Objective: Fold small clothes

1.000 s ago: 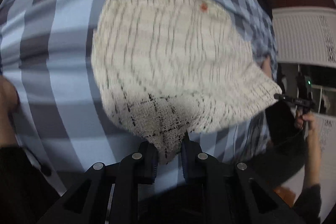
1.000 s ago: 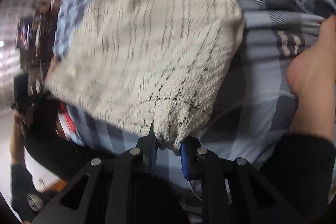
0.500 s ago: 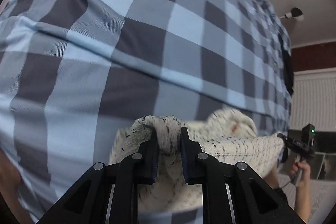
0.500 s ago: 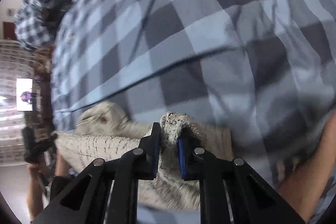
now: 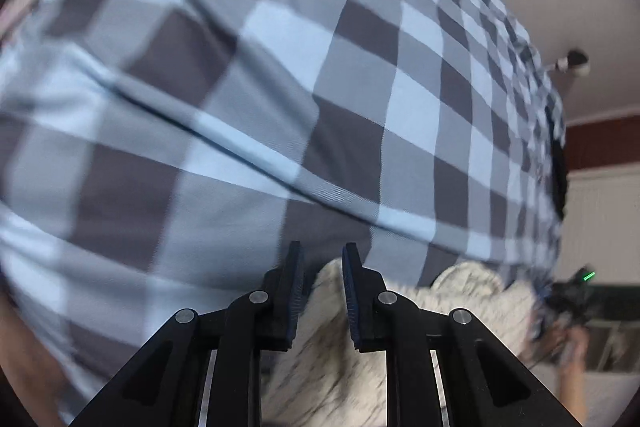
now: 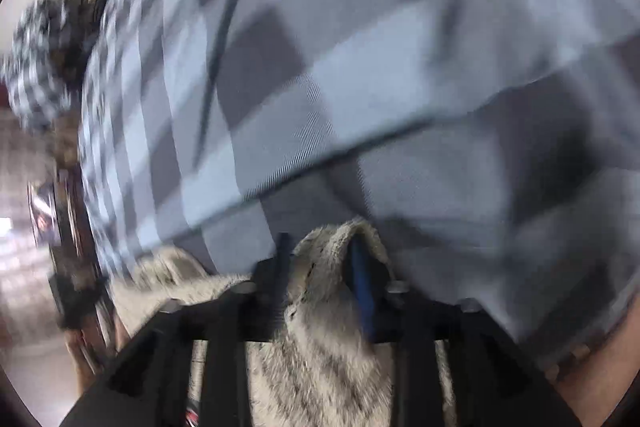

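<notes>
Cream knit garment point(image 6: 320, 359), lower centre, now doubled on checked bedspread point(image 5: 248, 115) — right gripper point(image 6: 320, 259) jaws opening around it, left gripper point(image 5: 320, 267) apparently clamped on it — fold laid, release under way.

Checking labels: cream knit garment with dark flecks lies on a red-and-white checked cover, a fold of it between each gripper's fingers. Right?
Not quite. The cover is blue-and-grey checked, not red-and-white; the left wrist view shows it clearly. The rest holds: the cream knit garment lies on it, a fold between the fingers of the left gripper and the right gripper.
</notes>
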A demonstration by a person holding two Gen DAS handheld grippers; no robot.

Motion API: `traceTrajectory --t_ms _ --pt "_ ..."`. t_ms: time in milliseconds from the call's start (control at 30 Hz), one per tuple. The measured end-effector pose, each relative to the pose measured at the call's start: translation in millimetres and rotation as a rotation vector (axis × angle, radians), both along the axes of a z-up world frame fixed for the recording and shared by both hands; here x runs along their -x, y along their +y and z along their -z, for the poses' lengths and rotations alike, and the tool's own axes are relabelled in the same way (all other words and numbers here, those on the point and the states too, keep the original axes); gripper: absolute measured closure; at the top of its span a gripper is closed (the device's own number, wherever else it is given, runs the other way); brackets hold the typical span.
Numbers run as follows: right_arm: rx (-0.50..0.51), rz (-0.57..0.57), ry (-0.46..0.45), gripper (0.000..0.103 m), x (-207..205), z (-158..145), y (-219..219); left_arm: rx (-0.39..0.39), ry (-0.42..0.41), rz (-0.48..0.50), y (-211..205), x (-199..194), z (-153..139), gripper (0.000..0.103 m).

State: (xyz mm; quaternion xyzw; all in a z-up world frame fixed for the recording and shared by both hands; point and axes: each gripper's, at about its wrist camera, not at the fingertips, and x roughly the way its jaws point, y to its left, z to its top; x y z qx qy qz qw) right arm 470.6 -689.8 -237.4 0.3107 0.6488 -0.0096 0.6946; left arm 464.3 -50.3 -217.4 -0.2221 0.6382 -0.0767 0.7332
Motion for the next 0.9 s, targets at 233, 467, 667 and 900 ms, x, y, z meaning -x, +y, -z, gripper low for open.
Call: traceTrajectory --t_ms 233,467,667,900 --pt "0.077 0.01 -0.075 0.021 48 -84 1 -0.111 -0.002 0.302 -45 65 -35 0.07" --pt "-0.152 -0.081 0.038 0.021 92 -52 71 -0.048 0.006 0.442 -86 103 0 0.047" --pt "0.006 -0.265 -0.019 0.021 80 -53 84 -0.024 0.013 0.439 -89 88 12 0.069" --pt "-0.073 -0.247 -0.031 0.021 86 -52 71 -0.001 0.021 0.399 -78 93 6 0.097"
